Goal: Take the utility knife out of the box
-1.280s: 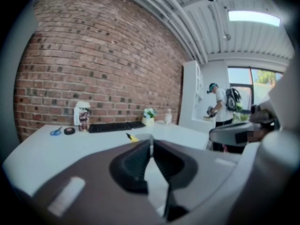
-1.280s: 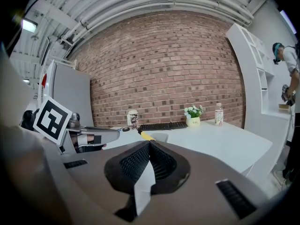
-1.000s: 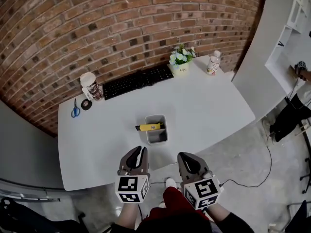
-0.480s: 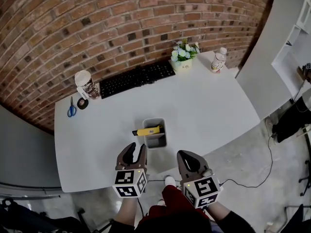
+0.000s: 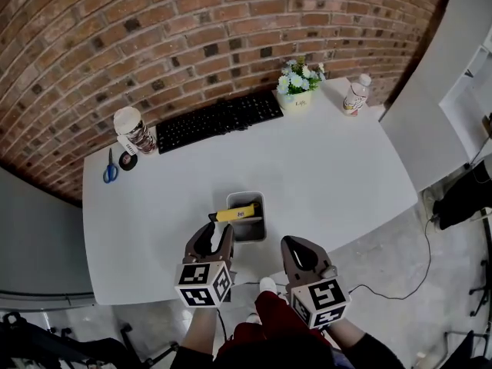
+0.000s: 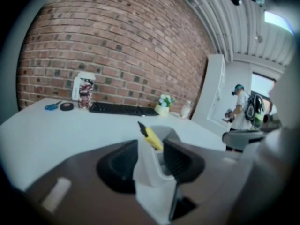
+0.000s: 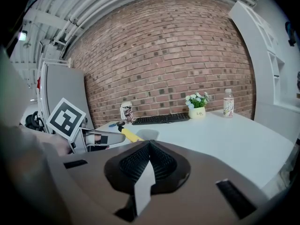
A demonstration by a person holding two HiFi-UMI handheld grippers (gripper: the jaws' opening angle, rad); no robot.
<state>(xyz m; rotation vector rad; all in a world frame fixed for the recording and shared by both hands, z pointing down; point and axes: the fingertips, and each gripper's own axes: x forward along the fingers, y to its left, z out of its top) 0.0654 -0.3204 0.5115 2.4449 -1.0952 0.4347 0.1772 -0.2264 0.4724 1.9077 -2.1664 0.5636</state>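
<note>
Across the box point(image 5: 250, 225) rim, mid-table point(image 5: 330, 167), lies the knife point(image 5: 234, 213), long axis 9-to-3, dark tip toward 9 o'clock. Left gripper point(image 5: 218, 231) jaws, just opened wide, frame the box corner without touching it. Right gripper point(image 5: 294, 244) jaws are together. Brick wall point(image 5: 192, 21) at 12.

The head view is bright and even. The white table point(image 5: 330, 167) shines, with only faint, soft shadows. The brick wall point(image 5: 192, 44) bends like a bowl toward the edges (the lens does that). The left gripper view is blurry: the utility knife point(image 6: 151, 136) and the box point(image 6: 149, 170) look smeared, and the far right side glows pale. Both gripper views have dark round corners. In the right gripper view, far things look sharp and near things look soft.
</note>
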